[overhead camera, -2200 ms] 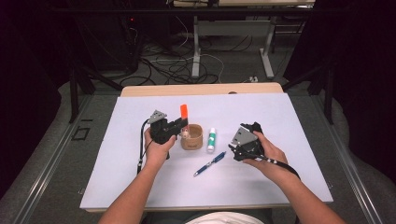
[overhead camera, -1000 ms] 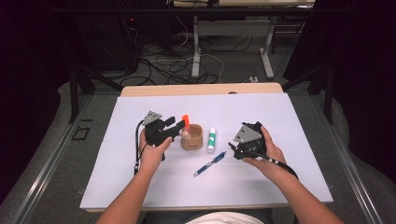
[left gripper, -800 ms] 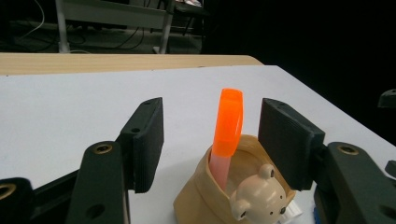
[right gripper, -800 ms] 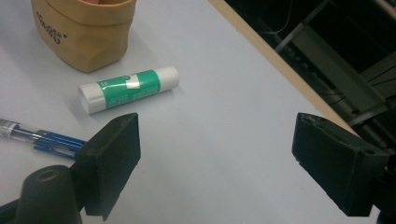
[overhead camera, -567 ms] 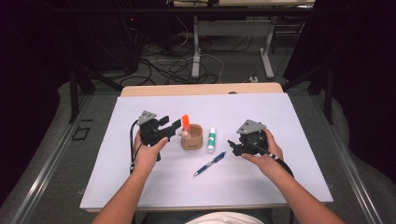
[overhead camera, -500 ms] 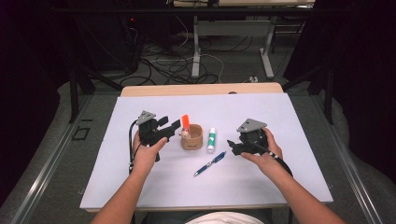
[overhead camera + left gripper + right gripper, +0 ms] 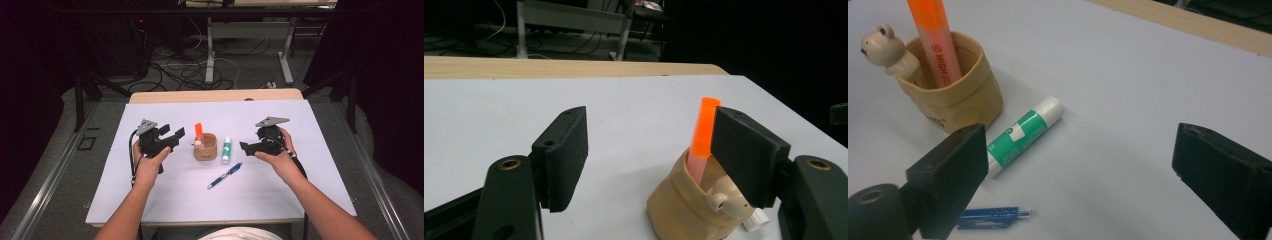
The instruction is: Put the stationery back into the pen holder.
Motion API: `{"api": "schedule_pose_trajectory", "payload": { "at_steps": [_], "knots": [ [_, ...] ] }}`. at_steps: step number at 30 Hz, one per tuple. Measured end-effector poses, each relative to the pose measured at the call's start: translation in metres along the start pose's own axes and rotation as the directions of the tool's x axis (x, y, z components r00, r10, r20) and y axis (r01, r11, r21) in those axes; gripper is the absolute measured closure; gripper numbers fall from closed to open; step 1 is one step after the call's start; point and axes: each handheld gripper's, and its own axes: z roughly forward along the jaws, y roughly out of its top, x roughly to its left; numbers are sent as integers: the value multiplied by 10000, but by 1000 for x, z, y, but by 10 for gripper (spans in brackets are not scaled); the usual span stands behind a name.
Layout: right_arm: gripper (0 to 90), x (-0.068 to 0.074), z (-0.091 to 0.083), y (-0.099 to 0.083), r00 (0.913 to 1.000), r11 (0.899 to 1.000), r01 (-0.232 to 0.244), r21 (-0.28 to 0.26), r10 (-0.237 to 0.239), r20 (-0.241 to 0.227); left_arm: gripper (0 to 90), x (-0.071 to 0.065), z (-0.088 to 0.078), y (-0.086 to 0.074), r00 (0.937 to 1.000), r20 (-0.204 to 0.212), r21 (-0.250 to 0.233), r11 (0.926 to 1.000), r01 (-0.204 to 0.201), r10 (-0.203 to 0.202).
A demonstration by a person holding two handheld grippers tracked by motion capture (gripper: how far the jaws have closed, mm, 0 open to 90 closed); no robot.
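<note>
**Mira:** While the orange highlighter [image 7: 703, 131] stood upright in the tan holder [image 7: 207, 151], where was everything else?

**Tom:** A small bear-headed piece [image 7: 880, 42] sat inside the holder next to the highlighter. The glue stick [image 7: 1023, 132] lay flat just to the holder's right and did not touch it. The blue pen [image 7: 225, 175] lay on the near side of the holder, a little farther out.

**Mira:** And the grippers?

**Tom:** The left gripper [image 7: 176, 135] hovered just left of the holder. Its jaws were spread and had just been opening. Nothing lay between the pads, and the highlighter stood beyond their tips. The right gripper [image 7: 1083, 150] hung to the holder's right, beyond the glue stick. Its jaws stood wide and had also just been opening, with only bare white table [image 7: 150, 200] between them.

**Mira:** So what was the step?

**Tom:** I judged the glue stick was due to go into the holder. To do that well, the right jaws needed to straddle the stick across its narrow width near the middle. Pinched there, it would not swing. Then it had to be lifted, tipped upright and lowered beside the highlighter. The holder looked soft and light, so a nudge might have toppled it. The left gripper could have steadied its wall.

**Mira:** The count?

**Tom:** One highlighter, one holder, one bear piece, one glue stick, one pen, two grippers.
</note>
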Motion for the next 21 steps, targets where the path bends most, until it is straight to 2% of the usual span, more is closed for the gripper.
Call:
{"api": "schedule_pose_trajectory", "payload": {
  "at_steps": [5, 7, 8, 10, 12, 15, 16, 18, 21],
  "knots": [
    [3, -5, 5, 6, 9968, 9970, -772, 90, 774, -204, 303, 5, -3, 1, 9991, 52, 332, 9986, 413, -415],
    [0, -6, 6, 8, 9918, 9923, -1233, 130, 1236, -321, 284, 8, -3, 1, 9984, 2, 518, 9971, 564, -565],
    [0, -7, 8, 10, 9898, 9906, -1368, 37, 1368, -395, 272, 9, -3, 1, 9970, 39, 620, 9952, 763, -767],
    [0, -7, 10, 13, 9821, 9826, -1855, -29, 1853, -339, 223, 11, -3, 0, 9951, -9, 764, 9922, 983, -985],
    [0, -8, 13, 16, 9767, 9778, -2093, 42, 2093, -481, 191, 12, -2, 0, 9942, -55, 835, 9907, 1074, -1073],
    [0, -7, 18, 20, 9710, 9717, -2350, 251, 2359, -397, 164, 14, -2, 1, 9928, -121, 997, 9878, 1194, -1188],
    [0, -7, 19, 21, 9705, 9713, -2363, 290, 2373, -422, 156, 14, -2, 0, 9926, -173, 983, 9877, 1213, -1202],
    [0, -5, 23, 25, 9628, 9637, -2641, 389, 2658, -490, 149, 14, -1, 0, 9915, -239, 927, 9872, 1297, -1280],
    [0, -5, 27, 30, 9590, 9604, -2754, 422, 2775, -579, 116, 15, -1, -1, 9895, -216, 956, 9849, 1440, -1426]
  ]
}}
